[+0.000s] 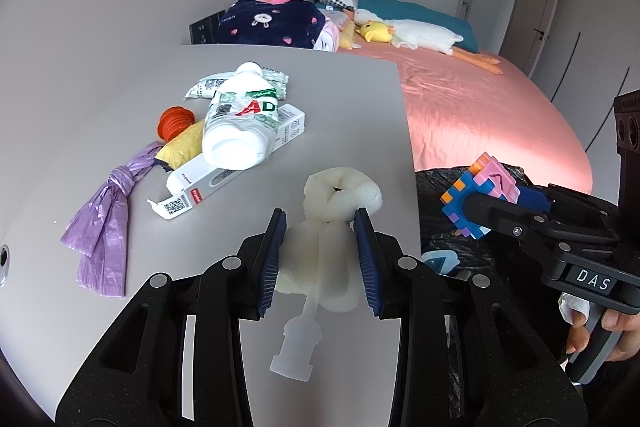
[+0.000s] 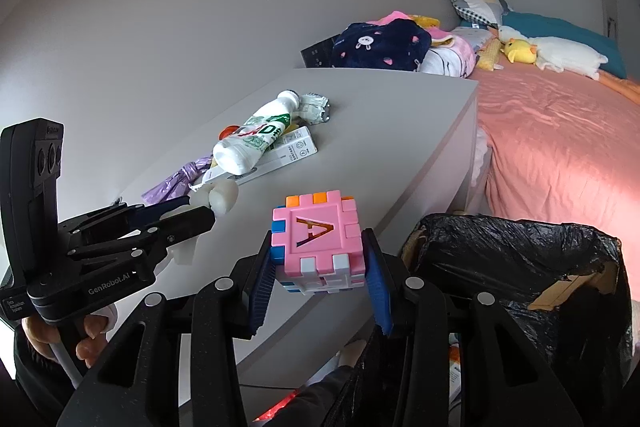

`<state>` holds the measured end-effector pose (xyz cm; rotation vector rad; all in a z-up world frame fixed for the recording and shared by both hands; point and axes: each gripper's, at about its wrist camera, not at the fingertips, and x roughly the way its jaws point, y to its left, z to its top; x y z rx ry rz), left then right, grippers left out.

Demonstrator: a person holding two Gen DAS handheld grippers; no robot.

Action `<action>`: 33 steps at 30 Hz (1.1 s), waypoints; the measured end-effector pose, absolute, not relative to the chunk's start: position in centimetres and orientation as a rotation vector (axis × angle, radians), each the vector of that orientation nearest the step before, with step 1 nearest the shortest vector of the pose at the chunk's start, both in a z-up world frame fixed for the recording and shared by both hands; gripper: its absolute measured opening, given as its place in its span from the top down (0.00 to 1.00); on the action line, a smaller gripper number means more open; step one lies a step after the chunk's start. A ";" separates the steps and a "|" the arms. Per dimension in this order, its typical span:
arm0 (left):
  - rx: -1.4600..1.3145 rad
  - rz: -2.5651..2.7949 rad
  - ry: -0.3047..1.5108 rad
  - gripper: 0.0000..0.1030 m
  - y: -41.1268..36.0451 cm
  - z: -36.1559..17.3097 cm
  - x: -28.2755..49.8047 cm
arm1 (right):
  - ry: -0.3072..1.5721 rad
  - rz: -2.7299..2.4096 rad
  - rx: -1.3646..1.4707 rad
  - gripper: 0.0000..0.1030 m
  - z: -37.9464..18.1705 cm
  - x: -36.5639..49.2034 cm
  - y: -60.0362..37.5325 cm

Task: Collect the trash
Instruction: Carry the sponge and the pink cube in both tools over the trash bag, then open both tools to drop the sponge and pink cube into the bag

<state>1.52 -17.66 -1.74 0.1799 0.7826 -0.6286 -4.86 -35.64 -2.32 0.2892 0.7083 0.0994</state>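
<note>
My left gripper is shut on a white foam piece just above the grey table; it also shows in the right wrist view. My right gripper is shut on a pink foam puzzle cube marked "A", held off the table's edge beside a bin lined with a black bag. The cube shows in the left wrist view too. On the table lie a white bottle, a white carton, a purple bag and a crumpled wrapper.
An orange cap and a yellow piece lie by the bottle. A bed with a pink sheet, clothes and plush toys stands to the right of the table. A white plastic fitting lies under my left gripper.
</note>
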 end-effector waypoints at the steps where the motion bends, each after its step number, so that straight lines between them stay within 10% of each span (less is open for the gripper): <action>1: 0.181 -0.633 0.783 0.66 -17.9 -1.7 1.4 | 0.706 0.096 0.291 0.58 -2.3 -5.0 -35.8; 33: 0.244 -0.828 0.794 0.66 -28.6 -1.4 -3.3 | 0.624 -0.106 0.370 0.58 -1.2 -13.2 -45.9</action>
